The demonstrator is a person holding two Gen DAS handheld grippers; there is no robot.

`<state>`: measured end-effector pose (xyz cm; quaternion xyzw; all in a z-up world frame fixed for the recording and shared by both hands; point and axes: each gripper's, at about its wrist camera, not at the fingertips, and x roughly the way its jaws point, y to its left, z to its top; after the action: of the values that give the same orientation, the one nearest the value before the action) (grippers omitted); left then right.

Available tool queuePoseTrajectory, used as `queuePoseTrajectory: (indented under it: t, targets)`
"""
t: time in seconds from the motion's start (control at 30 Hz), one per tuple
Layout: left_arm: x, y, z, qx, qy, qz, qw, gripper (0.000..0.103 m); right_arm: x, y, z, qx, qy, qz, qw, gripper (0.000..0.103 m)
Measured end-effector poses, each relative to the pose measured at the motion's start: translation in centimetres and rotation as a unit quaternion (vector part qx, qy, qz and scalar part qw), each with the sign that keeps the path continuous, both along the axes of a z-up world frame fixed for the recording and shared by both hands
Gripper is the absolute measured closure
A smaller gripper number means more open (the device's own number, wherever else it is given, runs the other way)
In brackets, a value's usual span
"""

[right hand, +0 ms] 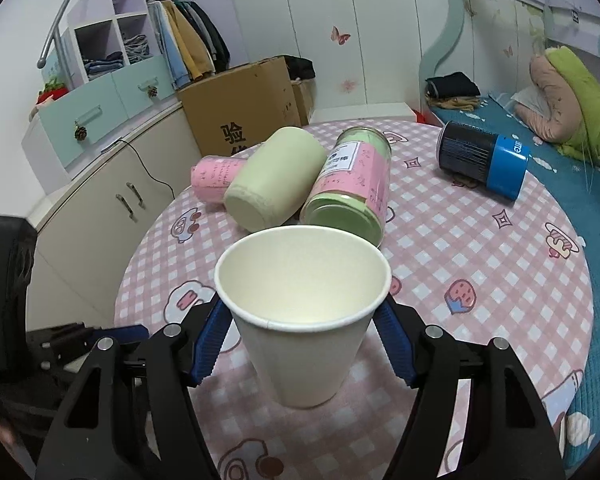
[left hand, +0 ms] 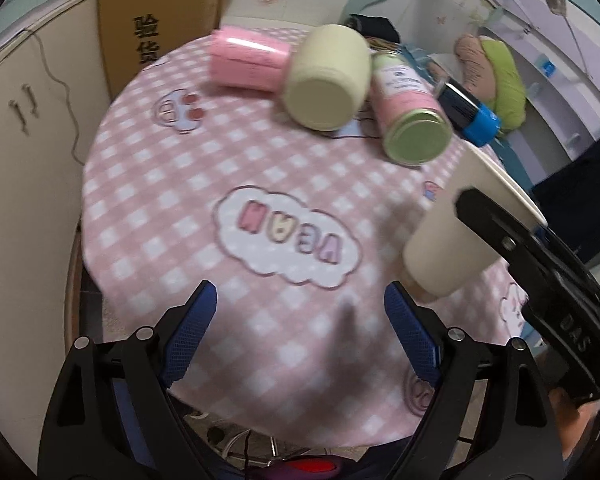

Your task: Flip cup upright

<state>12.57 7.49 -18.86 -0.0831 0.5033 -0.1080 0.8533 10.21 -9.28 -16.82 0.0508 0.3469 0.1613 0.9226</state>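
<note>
Paper cup (right hand: 302, 320) — light, thin-walled, easily crushed — sits mouth-up between the right gripper (right hand: 300, 350) fingers, gripped mid-wall just above the counter (right hand: 480, 264). Left gripper (left hand: 300, 336) fingers wide, holding nothing.

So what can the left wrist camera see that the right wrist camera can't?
Only the left wrist view shows the open, empty left gripper and the cloud patch with letters on the tablecloth. Only the right wrist view looks down into the paper cup's open mouth and shows the shelves with hanging clothes. Both show the cup gripped by the right gripper, the pale green cylinder, the pink-labelled jar, the blue-capped black container and the cardboard box.
</note>
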Motion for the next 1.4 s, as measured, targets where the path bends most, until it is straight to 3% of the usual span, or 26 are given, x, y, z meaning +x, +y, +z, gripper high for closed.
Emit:
queuePoseTrajectory:
  t: [0.13, 0.33, 0.47, 0.67, 0.87, 1.1, 1.4]
  targets:
    - [-0.6, 0.5, 0.3, 0.014, -0.009, 0.007, 0.9998, 0.016, -0.8, 0.2, -0.4, 0.001, 0.003, 0.002, 1.0, 0.036]
    - [-1.2, 0.4, 0.9, 0.026, -0.017, 0.014, 0.9994, 0.015, -1.9, 0.0, 0.1, 0.008, -0.011, 0.0, 1.0, 0.018]
    - [-2.3, 0.1, 2.1, 0.035, -0.036, 0.017, 0.9986, 0.014, -3.0, -0.3, 1.1, 0.012, -0.018, -0.005, 1.0, 0.013]
    - [-4.5, -0.4, 4.5, 0.056, -0.071, 0.04, 0.9951, 0.013, -5.5, -1.9, 3.6, 0.015, -0.023, -0.031, 0.999, 0.009]
    - [-7.1, -0.7, 7.4, 0.069, -0.109, 0.053, 0.9903, 0.013, -8.3, -3.0, 6.1, -0.014, -0.029, -0.061, 0.998, 0.007]
    - [-10.3, -1.4, 10.3, 0.064, -0.146, 0.055, 0.9857, 0.011, -11.6, -3.9, 8.5, -0.028, -0.042, -0.07, 0.996, 0.007]
    - [-14.1, -3.0, 13.9, 0.08, -0.212, 0.055, 0.9724, 0.01, -16.0, -4.3, 11.3, -0.033, -0.089, -0.08, 0.992, 0.007]
